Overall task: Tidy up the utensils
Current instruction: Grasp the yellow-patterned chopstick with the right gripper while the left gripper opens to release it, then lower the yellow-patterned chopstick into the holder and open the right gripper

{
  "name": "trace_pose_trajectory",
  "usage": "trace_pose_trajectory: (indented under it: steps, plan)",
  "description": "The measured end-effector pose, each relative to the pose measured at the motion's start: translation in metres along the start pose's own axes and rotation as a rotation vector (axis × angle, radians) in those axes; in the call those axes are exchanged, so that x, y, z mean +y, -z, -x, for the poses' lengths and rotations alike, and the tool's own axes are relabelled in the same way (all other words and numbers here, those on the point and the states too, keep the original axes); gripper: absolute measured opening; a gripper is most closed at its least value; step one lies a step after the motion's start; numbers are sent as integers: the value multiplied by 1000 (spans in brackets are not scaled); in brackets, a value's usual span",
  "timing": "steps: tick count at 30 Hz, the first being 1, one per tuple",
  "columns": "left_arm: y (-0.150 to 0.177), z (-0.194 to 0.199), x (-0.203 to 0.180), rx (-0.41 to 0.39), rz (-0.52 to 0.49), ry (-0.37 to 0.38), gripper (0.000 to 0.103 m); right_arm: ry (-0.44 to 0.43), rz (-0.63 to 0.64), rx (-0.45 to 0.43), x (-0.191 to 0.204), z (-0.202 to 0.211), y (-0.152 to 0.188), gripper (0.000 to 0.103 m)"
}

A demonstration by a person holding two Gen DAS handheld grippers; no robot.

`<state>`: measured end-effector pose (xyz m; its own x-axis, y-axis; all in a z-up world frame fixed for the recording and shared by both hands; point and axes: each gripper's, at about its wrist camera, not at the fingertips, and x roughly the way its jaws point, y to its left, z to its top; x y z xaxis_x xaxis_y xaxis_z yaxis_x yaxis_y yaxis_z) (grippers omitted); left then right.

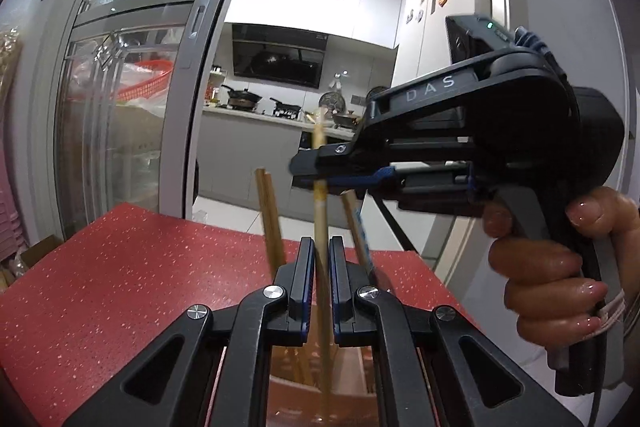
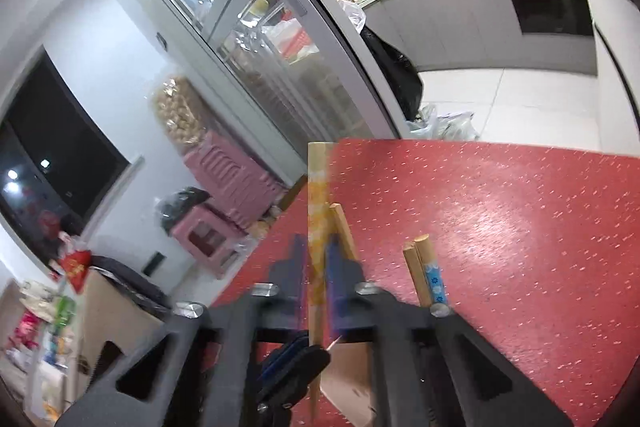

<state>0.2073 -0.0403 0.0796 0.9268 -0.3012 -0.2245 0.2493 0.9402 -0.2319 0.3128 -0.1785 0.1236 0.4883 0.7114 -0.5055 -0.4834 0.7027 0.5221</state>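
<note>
I see one chopstick [image 1: 320, 223] standing almost straight up, and both of my tools have it. My left hand-held gripper [image 1: 320, 267] has its two fingers pulled in narrow, with the stick pinched between them low down. My right hand-held gripper [image 1: 316, 173] comes in from the right, higher up, and its fingers close on the same stick near its yellow band. The top of the stick pokes out above the right one. My right hand [image 1: 560, 267] wraps the handle at the right edge.

From the right wrist camera, the chopstick [image 2: 318, 247] runs up between the fingers of the right hand-held gripper [image 2: 318, 267], and the yellow pattern sits right at the fingers. The picture is blurry there. Below, I see part of the left hand-held gripper [image 2: 294, 367] on the stick's lower end.

More chopsticks stand close by. A pair [image 1: 270, 219] leans just left of the held stick, and one with a blue flower band [image 1: 360, 235] leans just right of it. In the right view the blue one [image 2: 426, 275] is to the right of my fingers.

The sticks rise from a brown box [image 1: 352, 387] near the bottom, under the left fingers. The box sits on the red worktop [image 1: 120, 287]. A glass door [image 1: 132, 87] stands far left, and the kitchen is far behind.
</note>
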Motion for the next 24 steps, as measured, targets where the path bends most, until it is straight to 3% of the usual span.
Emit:
trace_pose_trajectory:
  steps: [7,14,24]
  plan:
    - [0,17,24,54,33,-73,33,110,90,-144,22,28,3,8]
    - [20,34,43,181,-7,-158,33,263,276,-213,55,26,17,8]
    - [37,56,56,226,7,-204,33,289,321,-302,82,34,-2,8]
